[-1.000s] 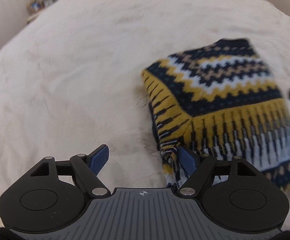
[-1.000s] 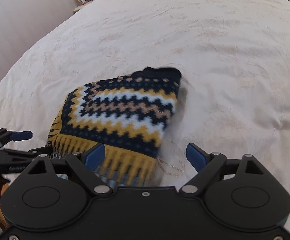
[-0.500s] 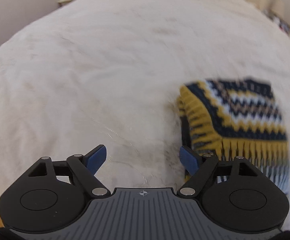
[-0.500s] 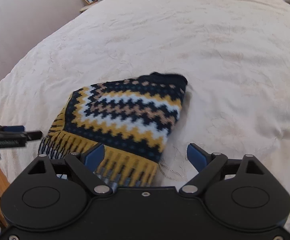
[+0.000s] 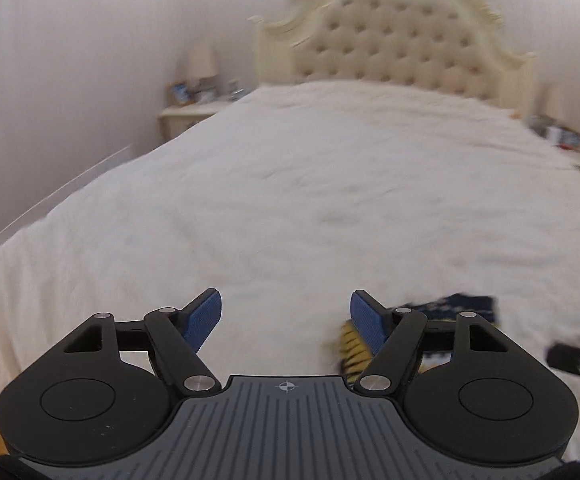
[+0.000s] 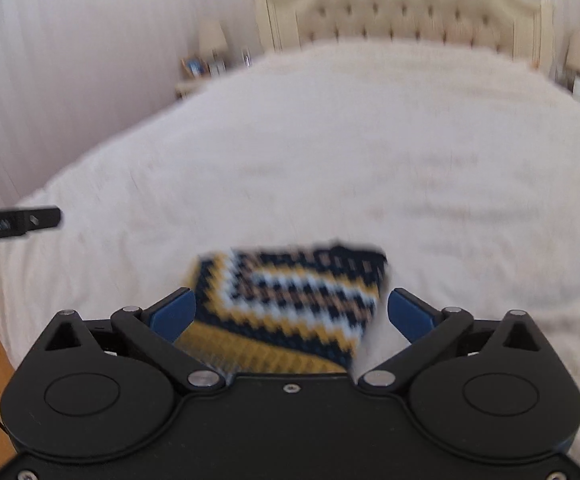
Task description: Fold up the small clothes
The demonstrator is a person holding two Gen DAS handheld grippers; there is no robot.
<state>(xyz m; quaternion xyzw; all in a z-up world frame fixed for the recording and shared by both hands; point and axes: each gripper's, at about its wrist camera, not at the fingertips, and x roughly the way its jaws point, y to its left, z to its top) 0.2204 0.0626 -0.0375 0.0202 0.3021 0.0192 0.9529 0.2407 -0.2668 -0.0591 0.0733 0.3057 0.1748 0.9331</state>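
Loads of room here tbh. The white bedspread runs wide and bare all the way up to the tufted headboard, so either gripper can sweep forward or sideways over it no problem. Only thing lying in the way is the folded patterned sweater, low and flat near the foot end. Edges are tighter: a nightstand with a lamp and frames on one side, more clutter on the other, and the wall hugging that nightstand side.
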